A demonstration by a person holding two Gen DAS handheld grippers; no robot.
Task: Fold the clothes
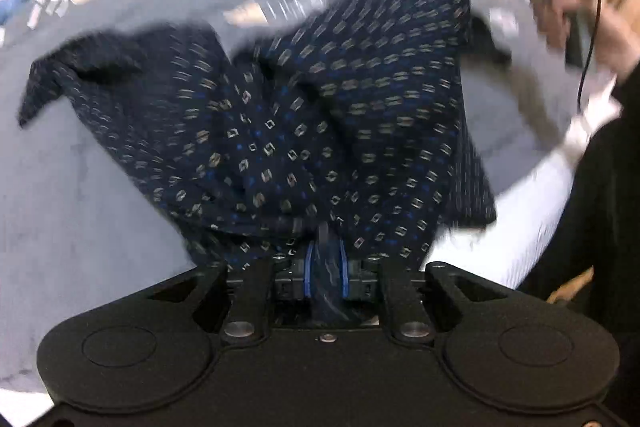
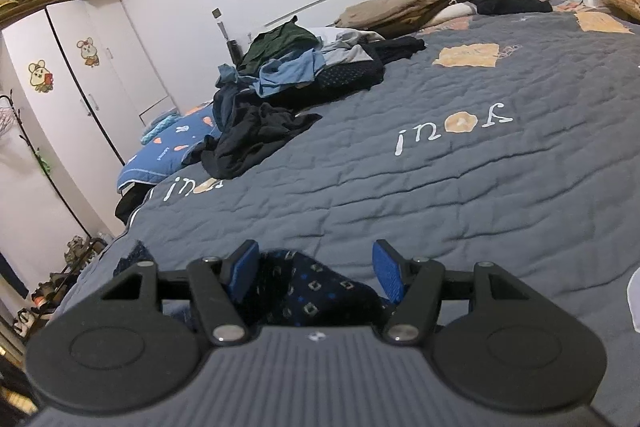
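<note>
left gripper (image 1: 325, 263) clamped on patterned garment (image 1: 320, 115) edge | right gripper (image 2: 316, 273) jaws apart, cloth between — unpinched | garment stretches from left gripper toward right gripper

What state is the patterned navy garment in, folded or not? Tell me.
Not folded. The patterned navy garment hangs bunched and creased, one edge pinched in the left gripper, above the grey bedspread.

Open quilt (image 2: 440, 187), clothes heap (image 2: 288, 83) far-left
</note>
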